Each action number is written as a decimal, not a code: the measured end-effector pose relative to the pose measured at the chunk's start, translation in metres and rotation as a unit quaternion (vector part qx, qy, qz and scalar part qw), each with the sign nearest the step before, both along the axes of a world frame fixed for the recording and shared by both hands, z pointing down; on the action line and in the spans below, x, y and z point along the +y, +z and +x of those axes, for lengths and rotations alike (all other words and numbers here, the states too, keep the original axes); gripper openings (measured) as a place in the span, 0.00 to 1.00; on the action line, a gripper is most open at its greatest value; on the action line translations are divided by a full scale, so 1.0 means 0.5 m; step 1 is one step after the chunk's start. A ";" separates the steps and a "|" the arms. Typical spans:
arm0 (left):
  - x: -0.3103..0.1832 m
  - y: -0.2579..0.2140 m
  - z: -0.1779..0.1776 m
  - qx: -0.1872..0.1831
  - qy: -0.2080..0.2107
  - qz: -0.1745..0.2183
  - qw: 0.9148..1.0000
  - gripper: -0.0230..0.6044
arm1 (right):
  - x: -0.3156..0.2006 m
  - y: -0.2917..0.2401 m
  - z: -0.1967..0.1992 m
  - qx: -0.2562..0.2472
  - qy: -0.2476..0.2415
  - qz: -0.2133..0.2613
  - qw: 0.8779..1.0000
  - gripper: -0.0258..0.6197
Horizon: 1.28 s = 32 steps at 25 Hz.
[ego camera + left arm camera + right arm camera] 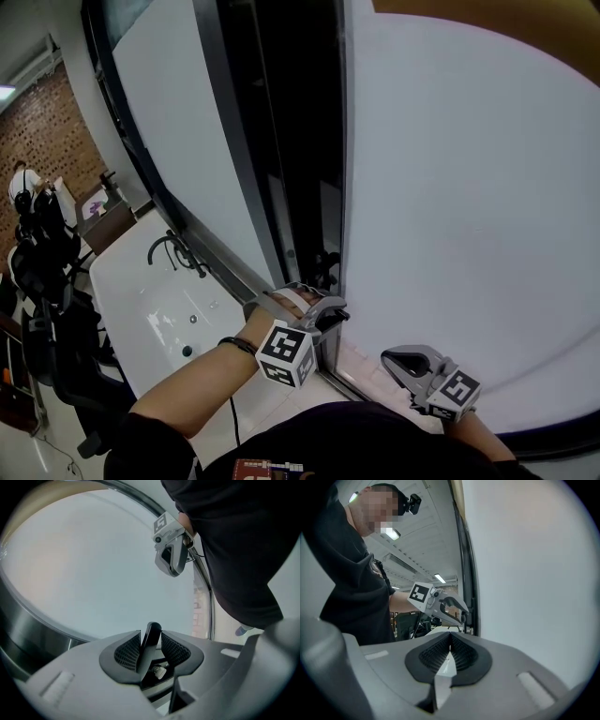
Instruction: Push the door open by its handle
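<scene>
A large white door point(450, 206) fills the right of the head view, its edge against a dark frame point(272, 141). At that edge my left gripper point(323, 314) is closed on the door's black lever handle. In the left gripper view the handle point(151, 639) stands upright between the two ribbed pads, which press on both its sides. My right gripper point(394, 361) hangs lower right, close to the door face and apart from the handle. In the right gripper view its pads point(450, 644) meet with nothing between them. It faces the left gripper point(440, 604).
A white basin point(169, 309) with a black faucet point(173, 248) lies left of the door frame. Dark office chairs point(56, 309) and a brick wall point(47, 131) stand further left. My dark-clothed torso point(234, 545) is close behind both grippers.
</scene>
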<state>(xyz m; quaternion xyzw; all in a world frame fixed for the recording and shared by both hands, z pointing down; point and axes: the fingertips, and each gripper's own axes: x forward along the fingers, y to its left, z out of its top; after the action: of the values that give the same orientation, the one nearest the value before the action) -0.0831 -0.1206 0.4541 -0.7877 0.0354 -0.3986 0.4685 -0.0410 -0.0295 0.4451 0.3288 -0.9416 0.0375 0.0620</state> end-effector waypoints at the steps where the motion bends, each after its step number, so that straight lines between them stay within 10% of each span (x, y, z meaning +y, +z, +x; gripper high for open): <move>1: -0.002 0.005 0.004 -0.002 -0.002 0.011 1.000 0.23 | -0.002 0.000 0.001 -0.001 0.002 -0.001 1.000 0.04; 22: -0.029 0.053 0.015 -0.015 -0.026 0.191 0.981 0.33 | -0.025 -0.009 -0.004 -0.017 -0.016 0.010 1.000 0.04; 32: -0.046 0.057 0.016 -0.029 -0.065 0.152 0.986 0.28 | -0.020 -0.015 0.015 -0.031 -0.010 0.013 0.999 0.04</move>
<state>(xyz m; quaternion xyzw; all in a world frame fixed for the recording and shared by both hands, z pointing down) -0.0750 -0.1436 0.4828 -0.6914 0.1328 -0.4408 0.5569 -0.0336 -0.0396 0.4375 0.3186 -0.9468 0.0346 0.0293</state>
